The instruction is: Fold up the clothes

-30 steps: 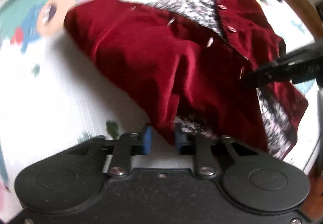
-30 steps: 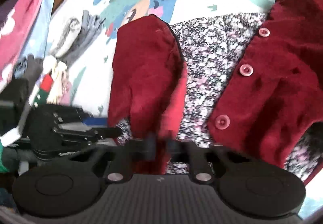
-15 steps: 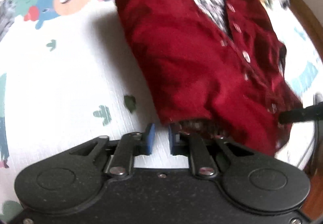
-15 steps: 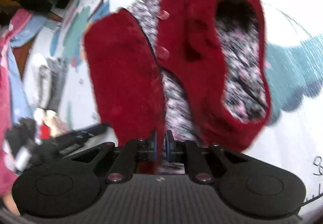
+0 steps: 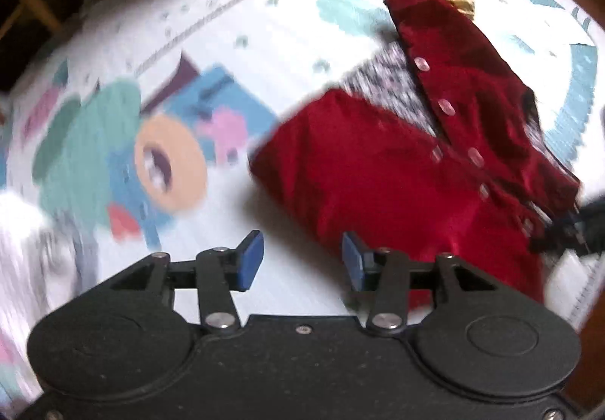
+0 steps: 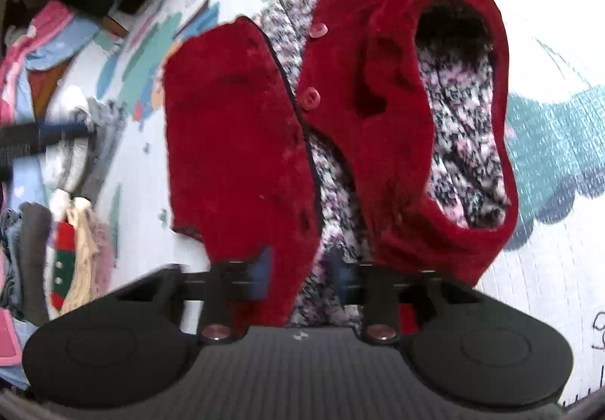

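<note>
Left claw [image 5: 302,261] has just been opening and now stands apart with nothing between the pads, only bare play mat [image 5: 234,26] under it. The red velvet jacket [image 5: 397,178] lies flat on that mat, up and to the claw's right, long axis slanting away toward the far right. Right claw [image 6: 302,274] sits right at the hem [image 6: 302,249]; it looks parted around the cloth, not pinching, so it's clearly the nearer one.
</note>
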